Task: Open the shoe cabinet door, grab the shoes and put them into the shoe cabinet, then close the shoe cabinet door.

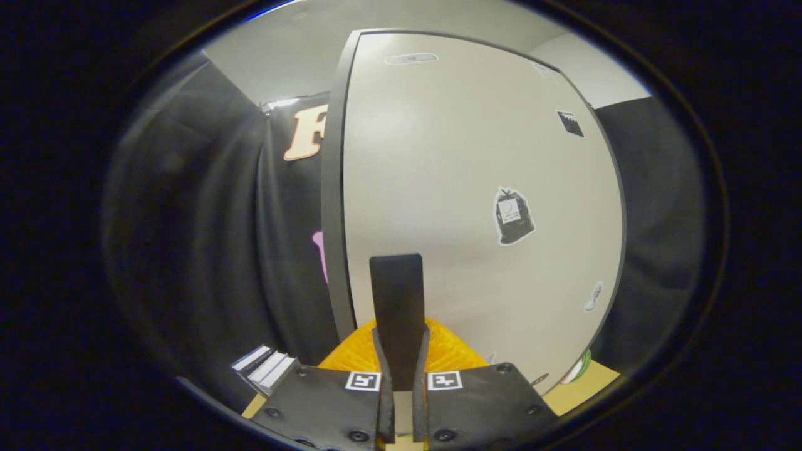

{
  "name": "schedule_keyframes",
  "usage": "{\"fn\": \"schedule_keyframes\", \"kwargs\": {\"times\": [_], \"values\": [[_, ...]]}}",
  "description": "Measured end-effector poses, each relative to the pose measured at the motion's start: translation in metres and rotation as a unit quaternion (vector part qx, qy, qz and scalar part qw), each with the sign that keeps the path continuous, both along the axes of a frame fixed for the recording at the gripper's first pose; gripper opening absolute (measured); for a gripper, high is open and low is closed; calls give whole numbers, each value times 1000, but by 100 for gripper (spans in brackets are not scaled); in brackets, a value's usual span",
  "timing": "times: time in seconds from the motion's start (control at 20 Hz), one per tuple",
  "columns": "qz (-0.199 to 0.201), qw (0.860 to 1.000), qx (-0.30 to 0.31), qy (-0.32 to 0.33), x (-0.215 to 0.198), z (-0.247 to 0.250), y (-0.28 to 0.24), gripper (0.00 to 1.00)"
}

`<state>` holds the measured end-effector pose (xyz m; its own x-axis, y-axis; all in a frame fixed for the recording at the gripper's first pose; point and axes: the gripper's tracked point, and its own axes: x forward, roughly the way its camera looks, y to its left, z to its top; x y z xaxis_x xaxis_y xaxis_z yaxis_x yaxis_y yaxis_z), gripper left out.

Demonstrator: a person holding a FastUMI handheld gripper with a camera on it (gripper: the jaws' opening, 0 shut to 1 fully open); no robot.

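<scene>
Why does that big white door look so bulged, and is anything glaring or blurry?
Gripper view: the fisheye lens bows the cabinet door and its dark edge; soft sheen on its upper part, no harsh glare; the black cloth beside it looks dim and smeared; the fingers, pressed together, look sharp.

Fingers (pixel 397 376) pressed together before the closed shoe cabinet door (pixel 476 207)

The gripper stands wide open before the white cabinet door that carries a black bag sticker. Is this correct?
Not quite. In the gripper view the gripper is shut, its fingers together, before the white cabinet door with the black bag sticker.
</scene>
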<state>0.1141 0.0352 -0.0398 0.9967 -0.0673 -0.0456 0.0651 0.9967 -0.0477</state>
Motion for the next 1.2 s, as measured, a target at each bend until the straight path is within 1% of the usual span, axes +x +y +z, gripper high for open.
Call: {"fn": "schedule_keyframes", "kwargs": {"times": [0.05,0.1,0.3,0.45,0.6,0.9,1.2], "values": [[-1,1000,0,0,0,-1,0,13],[0,1000,-1,2,0,-3,0,10],[7,1000,8,6,-4,-2,-1,10],[14,1000,13,7,-19,-1,-3,10],[21,1000,7,8,-44,0,-11,10],[58,998,26,14,-95,13,-34,10],[118,992,23,30,-149,21,-67,10]]}}
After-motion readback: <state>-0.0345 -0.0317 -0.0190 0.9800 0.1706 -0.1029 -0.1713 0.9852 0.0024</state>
